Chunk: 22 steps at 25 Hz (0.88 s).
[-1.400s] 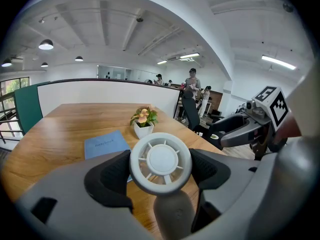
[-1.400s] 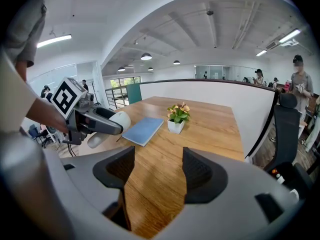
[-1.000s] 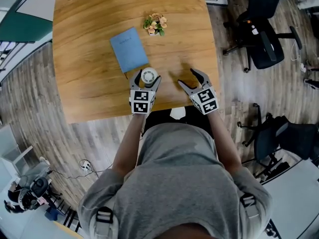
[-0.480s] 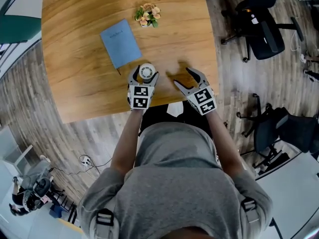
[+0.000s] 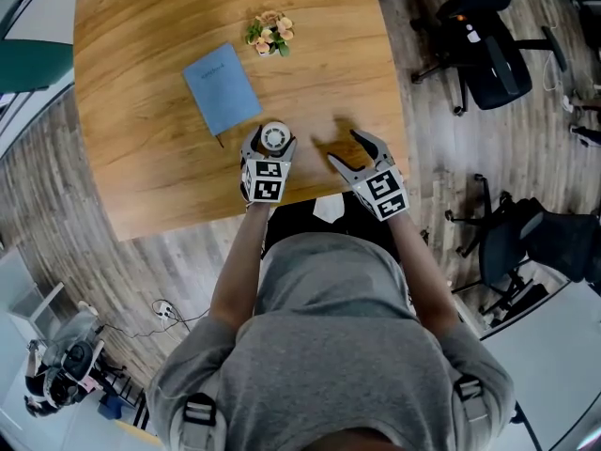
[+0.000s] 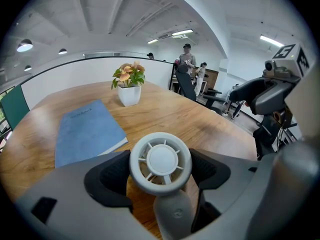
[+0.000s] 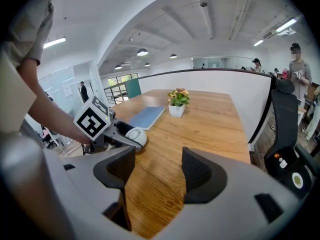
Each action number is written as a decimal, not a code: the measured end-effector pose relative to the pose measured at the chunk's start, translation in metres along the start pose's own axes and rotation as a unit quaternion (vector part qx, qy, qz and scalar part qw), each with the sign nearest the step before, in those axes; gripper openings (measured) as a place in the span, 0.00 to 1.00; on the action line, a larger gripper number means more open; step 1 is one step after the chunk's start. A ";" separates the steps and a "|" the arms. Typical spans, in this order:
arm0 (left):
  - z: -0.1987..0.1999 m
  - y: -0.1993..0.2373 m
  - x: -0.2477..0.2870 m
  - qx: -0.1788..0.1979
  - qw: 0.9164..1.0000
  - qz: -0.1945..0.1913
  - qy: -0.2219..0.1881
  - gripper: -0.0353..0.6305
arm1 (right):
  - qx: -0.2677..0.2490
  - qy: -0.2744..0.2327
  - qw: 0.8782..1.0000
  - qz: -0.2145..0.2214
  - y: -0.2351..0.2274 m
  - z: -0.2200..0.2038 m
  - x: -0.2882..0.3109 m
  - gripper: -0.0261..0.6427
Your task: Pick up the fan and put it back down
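Note:
A small white hand-held fan [image 5: 274, 137] stands between the jaws of my left gripper [image 5: 271, 138] near the front edge of the wooden table [image 5: 141, 158]. In the left gripper view the round fan head [image 6: 161, 161] fills the gap and both black pads press its rim, so the left gripper [image 6: 160, 173] is shut on it. Whether the fan's base rests on the wood is hidden. My right gripper [image 5: 346, 148] hovers open to the right with nothing in it. The right gripper view shows its jaws [image 7: 157, 171] apart over bare wood, with the fan [image 7: 135, 135] at its left.
A blue notebook [image 5: 222, 88] lies just beyond the fan to the left. A small potted flower [image 5: 269, 33] stands farther back. Office chairs [image 5: 488, 50] stand on the floor to the right of the table. The table's near edge lies right under both grippers.
The head view has drifted, so the table sits a little more to the left. The left gripper stays around the fan and the right gripper stays open beside it.

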State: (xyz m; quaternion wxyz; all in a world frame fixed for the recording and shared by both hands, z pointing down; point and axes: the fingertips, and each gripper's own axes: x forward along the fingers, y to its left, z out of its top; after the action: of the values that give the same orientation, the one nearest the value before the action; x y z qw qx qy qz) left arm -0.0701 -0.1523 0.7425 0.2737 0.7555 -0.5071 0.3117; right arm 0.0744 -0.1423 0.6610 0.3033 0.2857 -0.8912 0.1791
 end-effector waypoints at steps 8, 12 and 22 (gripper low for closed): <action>-0.007 -0.004 0.009 0.014 1.000 -0.003 0.005 0.61 | 0.003 -0.006 1.000 -0.001 0.001 0.001 -0.002 0.49; -0.006 -0.004 0.007 0.022 1.000 -0.001 0.006 0.60 | 0.002 -0.006 1.000 0.001 0.003 0.004 -0.002 0.49; -0.002 -0.011 -0.001 0.025 1.000 -0.010 -0.001 0.60 | -0.002 -0.016 1.000 -0.005 0.000 0.011 -0.009 0.50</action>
State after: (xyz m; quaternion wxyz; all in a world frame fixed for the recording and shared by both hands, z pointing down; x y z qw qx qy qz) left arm -0.0607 -0.1466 0.7421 0.2573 0.7672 -0.4921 0.3209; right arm 0.0751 -0.1439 0.6473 0.2901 0.2925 -0.8950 0.1713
